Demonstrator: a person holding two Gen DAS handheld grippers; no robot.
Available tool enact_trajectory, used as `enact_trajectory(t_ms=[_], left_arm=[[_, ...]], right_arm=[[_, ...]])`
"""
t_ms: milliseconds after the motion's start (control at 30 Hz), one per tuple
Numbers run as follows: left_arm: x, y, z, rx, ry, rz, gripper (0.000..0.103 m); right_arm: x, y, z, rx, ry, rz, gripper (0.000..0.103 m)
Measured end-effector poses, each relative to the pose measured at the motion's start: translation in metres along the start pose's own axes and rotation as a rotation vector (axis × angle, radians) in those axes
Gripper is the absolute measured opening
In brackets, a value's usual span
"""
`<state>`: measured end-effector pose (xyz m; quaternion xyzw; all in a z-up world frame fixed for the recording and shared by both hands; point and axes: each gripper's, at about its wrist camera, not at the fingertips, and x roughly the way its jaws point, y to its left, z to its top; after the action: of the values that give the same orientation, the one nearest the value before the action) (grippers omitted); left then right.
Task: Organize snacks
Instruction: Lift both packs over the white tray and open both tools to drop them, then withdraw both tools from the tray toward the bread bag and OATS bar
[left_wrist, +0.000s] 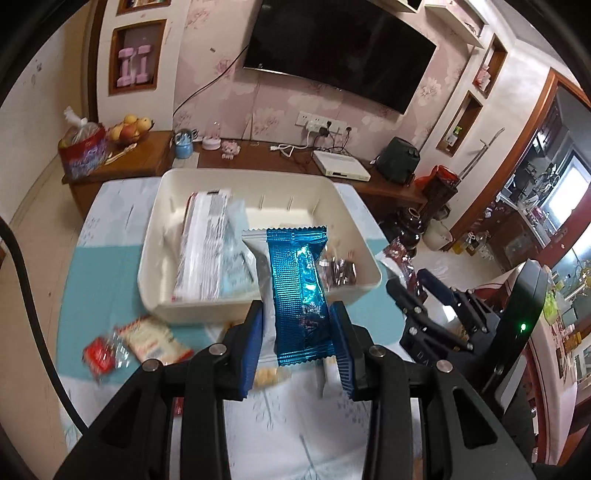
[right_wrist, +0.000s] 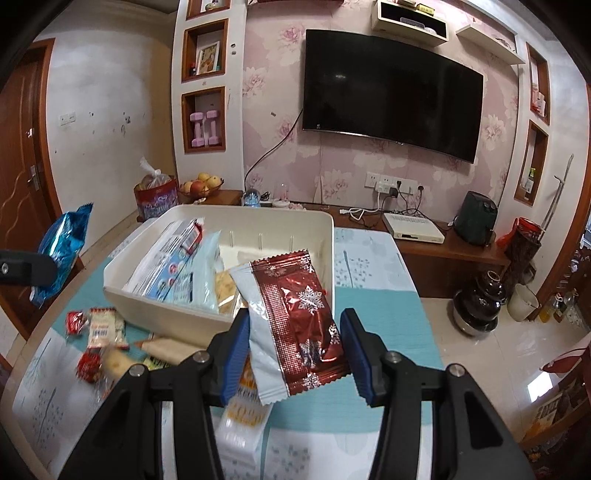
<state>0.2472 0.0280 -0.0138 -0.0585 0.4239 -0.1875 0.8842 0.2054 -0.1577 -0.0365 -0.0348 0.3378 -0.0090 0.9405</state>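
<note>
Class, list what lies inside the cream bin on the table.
Inside the cream bin: a large pale-blue printed bag, a yellowish snack pack, and a small dark foil piece. The floor beneath them is covered.

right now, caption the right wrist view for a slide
Right claw holds a red snowflake-print foil snack packet before the cream plastic bin.

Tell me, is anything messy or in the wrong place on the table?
Yes. Several small snack packs lie scattered on the tablecloth beside the cream bin, not inside it. Otherwise, the left claw holds a blue packet and the right claw holds a red snowflake packet, both not yet dropped in.
</note>
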Motion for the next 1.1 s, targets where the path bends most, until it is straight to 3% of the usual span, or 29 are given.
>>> enact_trajectory(t_ms=[267,667,733,800,833,1100], left_arm=[[0.047,0.004,0.024,-0.002,-0.027,0.028,0.034],[0.108,0.021,0.035,-0.027,-0.003,0.018,0.035],[0.113,0.022,0.035,-0.027,-0.008,0.027,0.038],[0.116,0.025,0.034,-0.041,-0.010,0.043,0.055],[0.117,0.026,0.034,-0.051,-0.010,0.048,0.058],[0.103,0.031,0.030,-0.068,-0.020,0.073,0.065]], right_arm=[[0.029,0.001,0.007,0.001,-0.057,0.009,0.050],[0.063,0.001,0.004,0.004,-0.090,0.034,0.050],[0.067,0.000,0.003,0.007,-0.088,0.039,0.051],[0.072,-0.001,0.002,0.013,-0.077,0.041,0.051],[0.075,-0.001,0.003,0.015,-0.071,0.039,0.051],[0.075,-0.005,0.001,0.055,-0.049,0.018,0.064]])
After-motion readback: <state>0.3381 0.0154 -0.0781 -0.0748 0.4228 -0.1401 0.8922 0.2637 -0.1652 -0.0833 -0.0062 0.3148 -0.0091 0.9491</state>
